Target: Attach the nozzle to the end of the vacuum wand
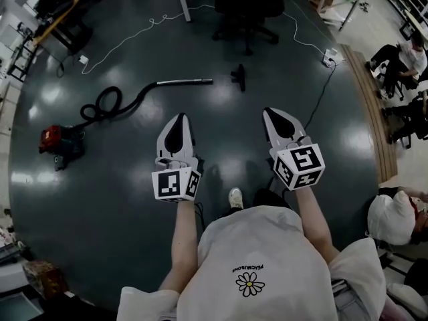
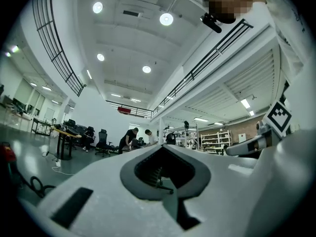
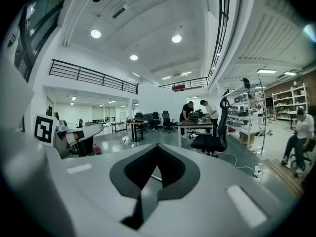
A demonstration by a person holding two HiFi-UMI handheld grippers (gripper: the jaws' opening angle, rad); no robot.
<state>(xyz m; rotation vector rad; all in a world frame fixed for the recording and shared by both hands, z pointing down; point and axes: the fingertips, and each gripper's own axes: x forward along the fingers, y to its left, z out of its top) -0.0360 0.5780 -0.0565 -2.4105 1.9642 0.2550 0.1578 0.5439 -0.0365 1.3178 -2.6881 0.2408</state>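
The left tongs [image 1: 179, 119] and the right tongs [image 1: 272, 112] are closed, holding nothing. The nozzle [image 1: 239, 77] lies on the floor [image 1: 100, 206] near the tip of the wand [image 1: 180, 82], well ahead; the tongs should open before reaching down.

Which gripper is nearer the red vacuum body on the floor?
Left. In the head view the red vacuum body lies off to the left of the left gripper. The right gripper is farther right again, with the left one in between. Neither touches it.
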